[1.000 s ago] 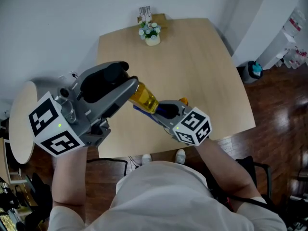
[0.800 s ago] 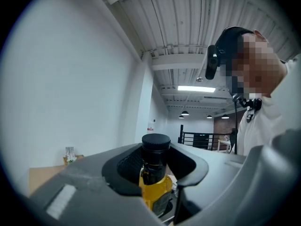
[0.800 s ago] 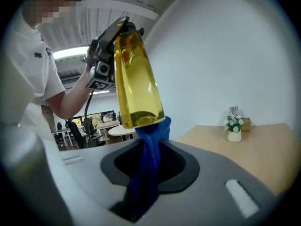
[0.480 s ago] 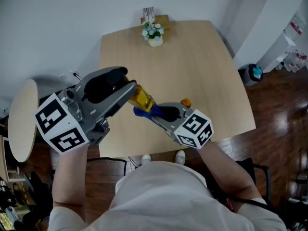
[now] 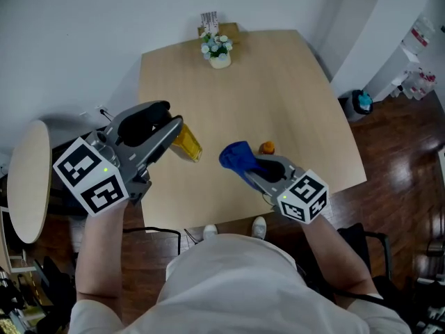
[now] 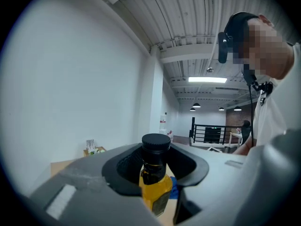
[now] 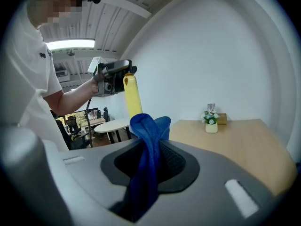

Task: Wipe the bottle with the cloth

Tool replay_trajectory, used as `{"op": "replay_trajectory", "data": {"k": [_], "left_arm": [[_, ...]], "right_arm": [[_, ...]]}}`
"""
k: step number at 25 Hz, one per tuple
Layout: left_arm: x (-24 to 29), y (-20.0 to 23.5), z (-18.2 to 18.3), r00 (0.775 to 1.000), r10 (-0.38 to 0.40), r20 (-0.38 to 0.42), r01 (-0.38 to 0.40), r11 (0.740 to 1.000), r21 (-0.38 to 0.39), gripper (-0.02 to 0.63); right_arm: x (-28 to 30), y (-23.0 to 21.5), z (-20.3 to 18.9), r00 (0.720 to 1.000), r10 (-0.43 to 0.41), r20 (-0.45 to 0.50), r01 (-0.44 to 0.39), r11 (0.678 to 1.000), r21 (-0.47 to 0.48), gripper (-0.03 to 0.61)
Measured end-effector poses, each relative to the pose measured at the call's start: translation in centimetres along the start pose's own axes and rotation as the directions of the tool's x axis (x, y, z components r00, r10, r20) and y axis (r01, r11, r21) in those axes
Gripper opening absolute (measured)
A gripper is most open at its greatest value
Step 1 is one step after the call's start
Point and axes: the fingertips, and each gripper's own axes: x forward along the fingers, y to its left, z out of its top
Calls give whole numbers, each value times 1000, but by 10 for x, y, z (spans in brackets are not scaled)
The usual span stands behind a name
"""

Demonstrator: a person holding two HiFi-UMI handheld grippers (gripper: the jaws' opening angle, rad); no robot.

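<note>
Two hand-held grippers are seen over the near part of a light wooden table (image 5: 278, 82). The left gripper (image 5: 175, 125) is closed to a narrow gap on the neck of a slim yellow bottle with a black screw cap (image 5: 186, 143). The cap is seated between the jaws. The yellow body is pointed away from the jaws, lifted off the table and held over its near left part. The right gripper (image 5: 252, 167) is closed tightly on a bunched blue fabric cloth (image 5: 236, 155). One fold of the cloth is pushed out past the jaw tips, and the rest is trailed back between the pads. The cloth is held beside the bottle, with a clear gap between them, so the two are not touching. A small orange object (image 5: 267, 147) is seen on the table just beyond the cloth. A small white pot of flowers (image 5: 220, 51) is placed at the far edge, well apart from both grippers.
</note>
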Motion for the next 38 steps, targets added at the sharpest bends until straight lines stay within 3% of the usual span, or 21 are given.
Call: {"op": "replay_trajectory", "data": {"k": [7,16,30,38], "left_arm": [[13,16,-56,998,22,-62,-22,1000,-12,160],[55,21,-149,990,25,-139,-26,1000,-4,160],[126,35,-231,983,118,-138,-121,992,-16,160],[154,37,-262,980,137,-145,-139,990,-11,160]], "right_arm": [[-60,-5,-14,985,-170,35,166,982,92,95],[-122,20,-19,939,-341,50,328,929,171,95],[-177,57,-34,884,-467,-12,458,864,209,95],[-189,60,-39,871,-487,-60,489,847,208,95]]}}
